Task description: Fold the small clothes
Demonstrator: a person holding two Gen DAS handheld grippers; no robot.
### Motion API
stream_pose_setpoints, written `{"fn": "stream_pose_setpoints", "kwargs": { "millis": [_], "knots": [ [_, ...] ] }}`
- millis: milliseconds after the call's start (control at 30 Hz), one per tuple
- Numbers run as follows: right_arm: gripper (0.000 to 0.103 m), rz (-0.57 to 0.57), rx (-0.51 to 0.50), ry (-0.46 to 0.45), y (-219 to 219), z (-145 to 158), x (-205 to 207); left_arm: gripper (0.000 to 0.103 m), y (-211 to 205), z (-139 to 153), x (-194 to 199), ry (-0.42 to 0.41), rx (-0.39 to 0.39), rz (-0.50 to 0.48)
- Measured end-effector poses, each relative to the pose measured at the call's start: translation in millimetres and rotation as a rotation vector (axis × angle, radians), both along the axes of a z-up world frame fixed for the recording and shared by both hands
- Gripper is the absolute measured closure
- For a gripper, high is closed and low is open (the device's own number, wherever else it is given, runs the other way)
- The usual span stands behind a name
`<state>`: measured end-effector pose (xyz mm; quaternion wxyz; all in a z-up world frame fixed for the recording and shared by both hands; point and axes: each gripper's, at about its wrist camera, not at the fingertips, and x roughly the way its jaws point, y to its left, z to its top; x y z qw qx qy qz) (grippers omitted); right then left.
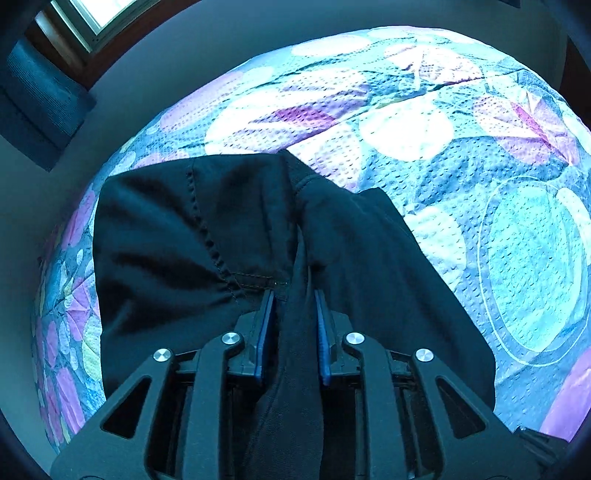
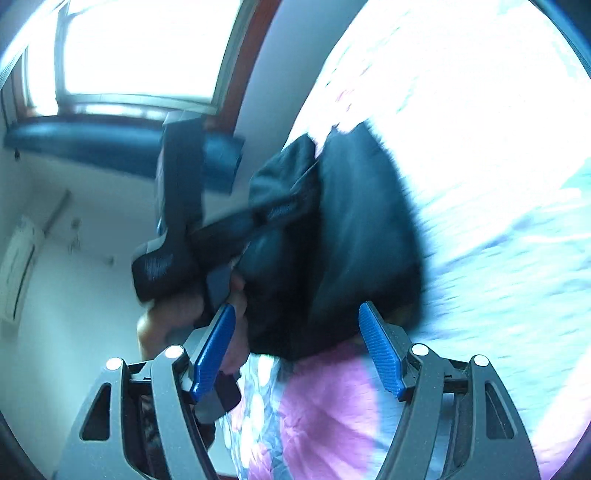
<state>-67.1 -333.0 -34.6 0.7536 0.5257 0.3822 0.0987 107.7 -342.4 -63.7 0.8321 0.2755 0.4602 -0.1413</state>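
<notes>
A black garment (image 1: 177, 229) lies partly folded on a floral bedspread (image 1: 406, 129), with stitched seams showing on its top layer. My left gripper (image 1: 294, 292) points down at the garment's near edge. A raised fold of black cloth (image 1: 297, 332) runs between its blue pads (image 1: 264, 332), which stand slightly apart and do not press it. In the blurred right wrist view, my right gripper (image 2: 297, 306) is open wide just short of the garment (image 2: 354, 229), with nothing held. A hand (image 2: 177, 310) holds the left gripper (image 2: 173, 229) at the garment's left side.
The bedspread (image 2: 480, 184) stretches away to the right of the garment. The bed's edge curves along the left, with a pale wall beyond it. A window (image 1: 92, 14) and a dark blue cushion (image 1: 40, 99) lie past the bed; both show again, window (image 2: 140, 48) and cushion (image 2: 92, 144).
</notes>
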Motion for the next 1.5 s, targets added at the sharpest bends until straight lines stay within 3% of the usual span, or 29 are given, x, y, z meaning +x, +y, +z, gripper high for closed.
{"fn": "stream_pose_setpoints", "kwargs": {
  "millis": [33,100,167,300,433,567,700,833,967,1100,1233,1500],
  "knots": [
    [0.034,-0.027,0.010,0.008,-5.1,-2.8,-5.0,0.074,-2.5,1.8,-3.5,-0.014,-0.001,-0.008],
    [0.034,-0.057,0.042,-0.005,-10.4,-5.8,-9.3,0.054,-6.8,7.4,-9.9,-0.014,-0.030,-0.019],
    [0.034,-0.072,0.036,-0.016,-10.8,-4.7,-11.5,0.043,-9.1,16.2,-15.9,-0.015,-0.080,-0.025],
    [0.034,-0.107,0.047,-0.033,-19.5,-5.1,-13.5,0.032,-14.7,40.9,-37.2,-0.042,-0.149,-0.093],
    [0.034,-0.143,0.053,-0.049,-33.2,-1.2,-23.7,0.022,-2.8,76.5,-66.3,-0.138,-0.223,-0.158],
    [0.034,-0.155,0.033,-0.052,-36.8,2.3,-28.4,0.016,30.9,101.1,-87.9,-0.177,-0.310,-0.166],
    [0.034,-0.174,0.009,-0.053,-38.9,1.2,-24.7,0.011,94.9,111.6,-104.0,-0.231,-0.374,-0.113],
    [0.034,-0.198,-0.026,-0.051,-46.1,6.5,-26.7,0.008,165.8,98.8,-107.7,-0.316,-0.380,-0.027],
    [0.034,-0.230,-0.066,-0.043,-43.9,14.1,-29.3,0.007,224.6,63.2,-108.7,-0.305,-0.394,0.063],
    [0.034,-0.228,-0.101,-0.061,-28.3,32.0,-25.0,0.007,237.3,27.6,-106.1,-0.248,-0.355,0.094],
    [0.034,-0.136,-0.078,-0.059,-5.2,42.1,-1.0,0.007,238.1,9.8,-97.0,-0.237,-0.318,0.102],
    [0.034,0.102,-0.223,0.089,42.1,45.3,86.2,0.007,246.3,0.8,-86.3,-0.203,-0.366,0.146]
  ]
}}
